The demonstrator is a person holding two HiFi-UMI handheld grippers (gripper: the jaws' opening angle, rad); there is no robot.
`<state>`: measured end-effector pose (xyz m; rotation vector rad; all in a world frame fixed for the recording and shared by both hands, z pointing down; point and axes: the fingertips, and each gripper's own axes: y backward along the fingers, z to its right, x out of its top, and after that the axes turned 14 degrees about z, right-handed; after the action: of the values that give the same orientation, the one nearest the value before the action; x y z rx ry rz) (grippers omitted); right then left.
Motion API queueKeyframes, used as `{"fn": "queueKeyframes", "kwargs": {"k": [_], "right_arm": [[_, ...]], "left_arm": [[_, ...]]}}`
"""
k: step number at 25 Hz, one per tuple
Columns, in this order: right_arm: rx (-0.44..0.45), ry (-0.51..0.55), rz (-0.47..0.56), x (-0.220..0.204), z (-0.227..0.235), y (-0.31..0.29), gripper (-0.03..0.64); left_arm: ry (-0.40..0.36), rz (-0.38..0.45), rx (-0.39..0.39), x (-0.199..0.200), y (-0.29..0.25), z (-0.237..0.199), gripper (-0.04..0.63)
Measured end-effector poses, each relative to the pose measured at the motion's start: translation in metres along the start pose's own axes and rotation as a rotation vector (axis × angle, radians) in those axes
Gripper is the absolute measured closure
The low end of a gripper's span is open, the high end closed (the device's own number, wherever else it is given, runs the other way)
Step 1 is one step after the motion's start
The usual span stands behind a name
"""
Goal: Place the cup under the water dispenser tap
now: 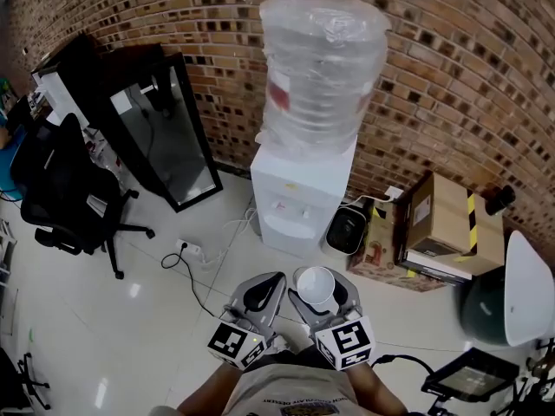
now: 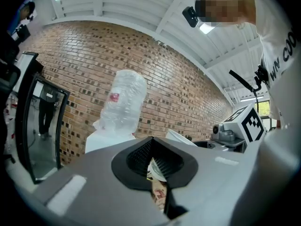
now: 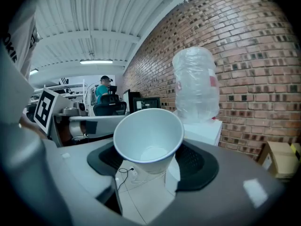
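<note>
The cup (image 3: 148,138), white and empty, is held between the jaws of the right hand-held gripper (image 3: 151,169). The jaws are set wide, and their dark pads are pressed against the cup's lower sides. The mouth is turned upward, tipped a little back toward that hand-held gripper's own camera. The cup is carried in the air, with only the floor (image 1: 156,319) well below it.

The left hand-held gripper (image 2: 151,145) is kept just beside the right one, on its left. Its jaws are closed together at the tips, and nothing is gripped between them.

The dispenser (image 1: 303,198) is seen straight ahead of both hand-held grippers and well apart from them. It is set against the brick wall (image 1: 451,76), and a wrapped bottle (image 1: 321,68) is mounted on top. The taps (image 1: 293,204) are placed on its front above a recess (image 1: 289,225), though they are too small to be told apart. Boxes (image 1: 442,224) are stacked ahead and to the right of the right hand-held gripper.

The task is judged to be partly done. The cup has been secured in a firm, roughly upright grip and is faced toward the dispenser. The gap to the dispenser is yet to be closed, and the cup has not yet been lowered to the recess. It must then be lined up beneath one tap, set down and released.
</note>
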<state>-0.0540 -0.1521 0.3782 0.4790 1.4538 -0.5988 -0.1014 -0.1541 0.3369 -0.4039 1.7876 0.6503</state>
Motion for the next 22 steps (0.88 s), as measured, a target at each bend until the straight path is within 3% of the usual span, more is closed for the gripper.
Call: {"fn": "queueKeyframes", "kwargs": {"k": [15, 22], "right_arm": [[0.006, 0.02, -0.014, -0.019, 0.033, -0.024, 0.281], [-0.005, 0.02, -0.037, -0.052, 0.052, -0.039, 0.282]], "left_arm": [[-0.007, 0.005, 0.018, -0.028, -0.018, -0.004, 0.603], [-0.004, -0.002, 0.048, -0.057, -0.024, -0.02, 0.603]]}}
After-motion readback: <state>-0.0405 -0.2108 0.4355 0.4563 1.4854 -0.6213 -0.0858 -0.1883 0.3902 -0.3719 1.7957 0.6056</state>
